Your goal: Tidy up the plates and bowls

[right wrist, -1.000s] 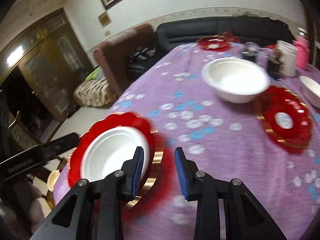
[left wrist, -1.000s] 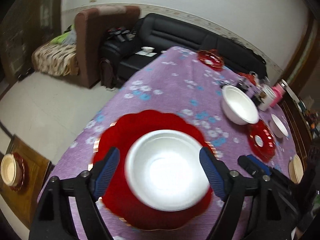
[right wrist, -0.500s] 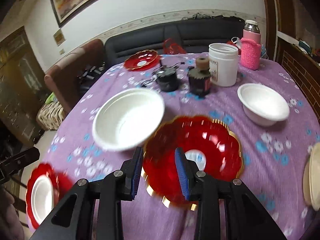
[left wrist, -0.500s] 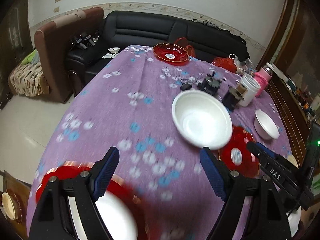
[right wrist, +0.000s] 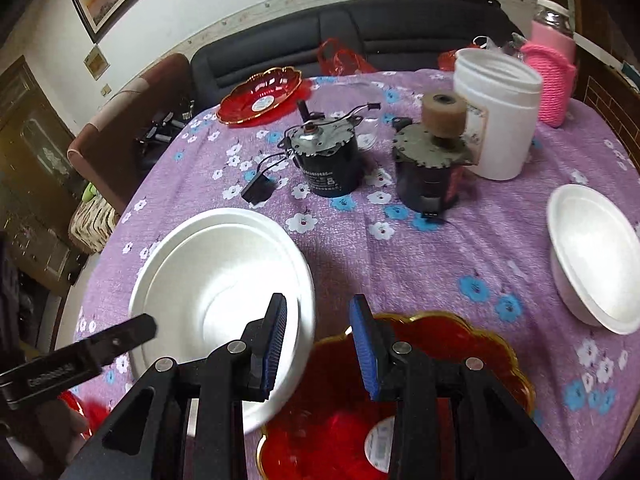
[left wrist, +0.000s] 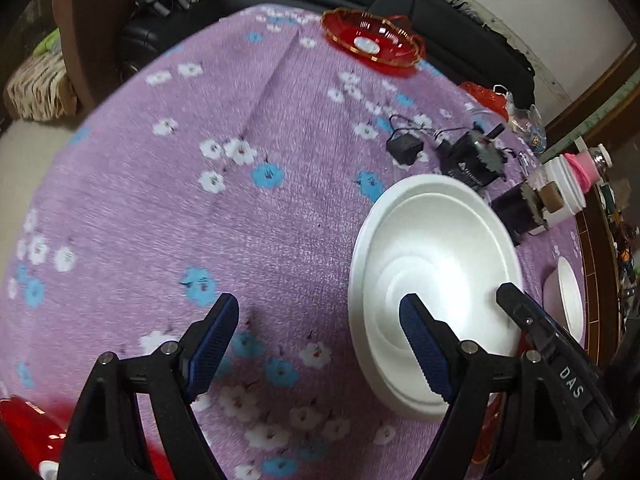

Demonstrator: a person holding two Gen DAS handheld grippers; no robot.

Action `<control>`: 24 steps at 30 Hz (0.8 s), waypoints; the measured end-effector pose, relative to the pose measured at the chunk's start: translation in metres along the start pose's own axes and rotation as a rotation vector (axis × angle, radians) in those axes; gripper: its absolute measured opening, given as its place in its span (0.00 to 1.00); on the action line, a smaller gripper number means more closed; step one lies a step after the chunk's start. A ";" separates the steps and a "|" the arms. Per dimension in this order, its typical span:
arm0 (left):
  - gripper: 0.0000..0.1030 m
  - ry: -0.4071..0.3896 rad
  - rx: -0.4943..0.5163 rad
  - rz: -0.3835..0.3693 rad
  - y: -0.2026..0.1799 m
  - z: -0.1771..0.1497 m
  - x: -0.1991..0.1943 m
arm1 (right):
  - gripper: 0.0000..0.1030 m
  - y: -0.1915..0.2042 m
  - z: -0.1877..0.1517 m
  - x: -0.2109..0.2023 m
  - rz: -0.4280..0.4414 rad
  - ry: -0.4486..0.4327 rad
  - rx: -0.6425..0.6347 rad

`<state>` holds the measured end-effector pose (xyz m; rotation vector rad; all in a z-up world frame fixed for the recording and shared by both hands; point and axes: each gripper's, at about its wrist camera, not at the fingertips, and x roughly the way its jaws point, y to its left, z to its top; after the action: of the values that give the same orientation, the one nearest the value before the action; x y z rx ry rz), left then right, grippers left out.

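Note:
My left gripper (left wrist: pixel 318 344) stands wide open above the purple flowered cloth, holding nothing. Its right finger (left wrist: pixel 424 344) hangs over the near rim of a large white bowl (left wrist: pixel 436 292). My right gripper (right wrist: pixel 320 344) is narrowly open with nothing between its pads. It hovers over the gap between that large white bowl (right wrist: pixel 216 292) and a red gold-rimmed plate (right wrist: pixel 440 364). A small white bowl (right wrist: pixel 592 268) sits at the right. A second red plate (right wrist: pixel 260 96) lies at the table's far side. Another red plate (left wrist: pixel 24 420) shows at the lower left corner.
Two dark motors (right wrist: pixel 324 160) (right wrist: pixel 432 168) with wires, a white jar (right wrist: pixel 496 112) and a pink bottle (right wrist: pixel 552 80) stand behind the bowls. A black sofa (right wrist: pixel 360 32) and a brown armchair (right wrist: pixel 132 120) lie beyond the table's far edge. The left gripper's finger (right wrist: pixel 80 356) reaches in at the left.
Both grippers have swept rightwards, away from the red plate with a white bowl on it at the table's left, to the large white bowl. Neither jaw gap has changed.

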<state>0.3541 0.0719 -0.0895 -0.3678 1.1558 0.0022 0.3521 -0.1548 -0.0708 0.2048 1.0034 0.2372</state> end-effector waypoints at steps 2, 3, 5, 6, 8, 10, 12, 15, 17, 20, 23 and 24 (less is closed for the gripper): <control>0.79 0.015 -0.001 -0.004 -0.003 0.001 0.007 | 0.35 0.003 0.000 0.007 -0.001 0.013 -0.017; 0.79 0.018 0.000 -0.005 -0.005 0.001 0.009 | 0.35 0.005 -0.001 0.010 -0.005 0.018 -0.025; 0.79 0.025 -0.004 -0.009 -0.007 0.001 0.011 | 0.35 0.008 -0.001 0.013 -0.012 0.022 -0.035; 0.79 0.025 -0.004 -0.011 -0.007 0.000 0.011 | 0.35 0.009 -0.001 0.015 -0.014 0.024 -0.037; 0.78 0.035 -0.004 -0.016 -0.009 -0.001 0.012 | 0.35 0.010 -0.002 0.016 -0.017 0.029 -0.038; 0.56 0.042 0.010 -0.021 -0.012 -0.002 0.014 | 0.35 0.011 -0.002 0.017 -0.014 0.034 -0.039; 0.32 0.069 0.031 -0.041 -0.015 -0.004 0.015 | 0.20 0.013 -0.001 0.017 -0.009 0.032 -0.039; 0.23 0.072 0.050 -0.064 -0.019 -0.011 0.008 | 0.16 0.019 -0.001 0.008 0.001 0.023 -0.049; 0.23 0.043 0.067 -0.056 -0.022 -0.015 -0.002 | 0.16 0.024 -0.002 -0.002 -0.002 0.008 -0.065; 0.23 0.000 0.080 -0.054 -0.023 -0.020 -0.021 | 0.14 0.033 -0.003 -0.016 -0.017 -0.027 -0.098; 0.23 -0.029 0.082 -0.060 -0.020 -0.025 -0.038 | 0.14 0.040 -0.007 -0.029 -0.013 -0.044 -0.110; 0.23 -0.034 0.078 -0.066 -0.018 -0.027 -0.043 | 0.14 0.042 -0.009 -0.034 -0.007 -0.046 -0.109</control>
<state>0.3161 0.0550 -0.0554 -0.3357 1.1062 -0.0940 0.3225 -0.1241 -0.0371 0.1065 0.9426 0.2788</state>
